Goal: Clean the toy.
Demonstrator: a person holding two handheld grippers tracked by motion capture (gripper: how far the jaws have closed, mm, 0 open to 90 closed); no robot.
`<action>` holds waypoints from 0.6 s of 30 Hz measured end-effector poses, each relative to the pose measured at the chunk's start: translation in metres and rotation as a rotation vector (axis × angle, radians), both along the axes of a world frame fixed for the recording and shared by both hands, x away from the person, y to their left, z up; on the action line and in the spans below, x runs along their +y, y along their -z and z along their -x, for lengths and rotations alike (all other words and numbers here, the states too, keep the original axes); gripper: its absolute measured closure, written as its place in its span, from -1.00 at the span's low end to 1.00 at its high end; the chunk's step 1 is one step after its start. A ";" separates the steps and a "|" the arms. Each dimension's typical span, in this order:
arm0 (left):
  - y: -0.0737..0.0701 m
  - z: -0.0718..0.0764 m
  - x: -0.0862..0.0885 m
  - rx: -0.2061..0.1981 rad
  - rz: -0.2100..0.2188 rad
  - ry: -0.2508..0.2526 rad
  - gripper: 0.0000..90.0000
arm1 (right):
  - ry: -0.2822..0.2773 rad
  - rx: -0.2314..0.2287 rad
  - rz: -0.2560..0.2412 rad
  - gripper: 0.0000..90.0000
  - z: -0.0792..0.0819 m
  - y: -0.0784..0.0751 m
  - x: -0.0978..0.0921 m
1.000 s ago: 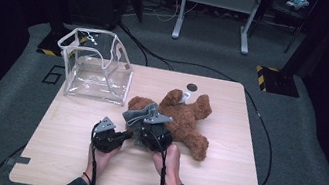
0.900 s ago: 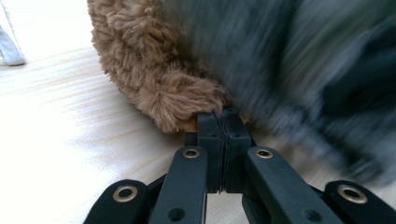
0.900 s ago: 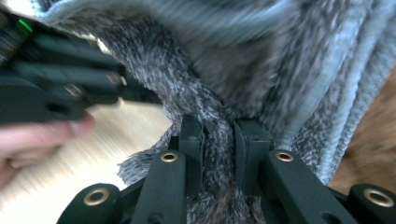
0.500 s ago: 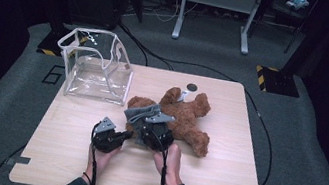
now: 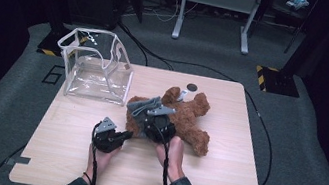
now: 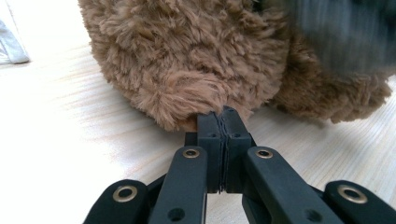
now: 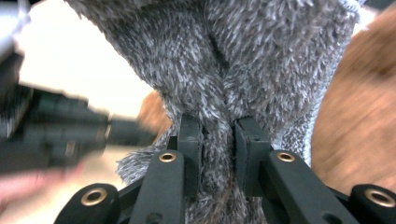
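Both hands are reaching in from the near edge. The left gripper [image 5: 120, 136] is pinching the brown teddy bear's [image 5: 188, 119] fur, jaws closed. The right gripper [image 5: 159, 122] is squeezing its fuzzy grey cloth [image 5: 144, 106]. The bear is lying mid-table [image 5: 218, 182], right of the clear bag [image 5: 94, 63].
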State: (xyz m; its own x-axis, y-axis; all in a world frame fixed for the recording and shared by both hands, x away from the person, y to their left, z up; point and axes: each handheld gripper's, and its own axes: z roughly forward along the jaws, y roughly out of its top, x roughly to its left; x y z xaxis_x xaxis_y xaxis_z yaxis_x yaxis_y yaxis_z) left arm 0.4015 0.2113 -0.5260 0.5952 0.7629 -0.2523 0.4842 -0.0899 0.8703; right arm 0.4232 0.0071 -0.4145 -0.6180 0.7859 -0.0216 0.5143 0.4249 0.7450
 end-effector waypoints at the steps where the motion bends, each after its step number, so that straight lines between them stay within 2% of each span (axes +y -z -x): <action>1: 0.000 0.000 0.000 0.004 -0.007 0.006 0.97 | 0.009 -0.014 -0.003 0.67 -0.003 -0.005 0.000; 3: 0.000 0.000 0.000 0.004 -0.005 0.002 0.97 | 0.034 -0.005 -0.001 0.67 -0.017 -0.012 -0.001; 4: 0.000 0.000 0.000 0.007 0.002 -0.006 0.97 | 0.039 0.001 0.015 0.67 -0.024 -0.011 -0.002; 7: 0.000 0.000 0.000 0.003 0.004 -0.012 0.97 | 0.071 0.030 0.010 0.67 -0.035 -0.006 -0.010; 11: 0.000 -0.001 0.000 0.001 -0.004 -0.011 0.97 | 0.129 0.037 0.045 0.67 -0.040 -0.003 -0.026; 15: 0.000 -0.001 0.000 0.000 -0.002 -0.012 0.97 | 0.183 0.047 0.033 0.66 -0.042 -0.005 -0.044; 18: 0.000 -0.001 0.001 0.004 -0.017 -0.004 0.97 | 0.203 0.018 0.028 0.66 -0.040 -0.014 -0.051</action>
State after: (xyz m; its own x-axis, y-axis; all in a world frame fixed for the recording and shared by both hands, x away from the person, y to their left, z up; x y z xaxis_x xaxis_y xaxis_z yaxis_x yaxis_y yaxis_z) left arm 0.4024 0.2124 -0.5259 0.5910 0.7696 -0.2418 0.4878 -0.1022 0.8670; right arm 0.4631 -0.0442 -0.4003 -0.4472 0.8937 -0.0355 0.6045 0.3312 0.7245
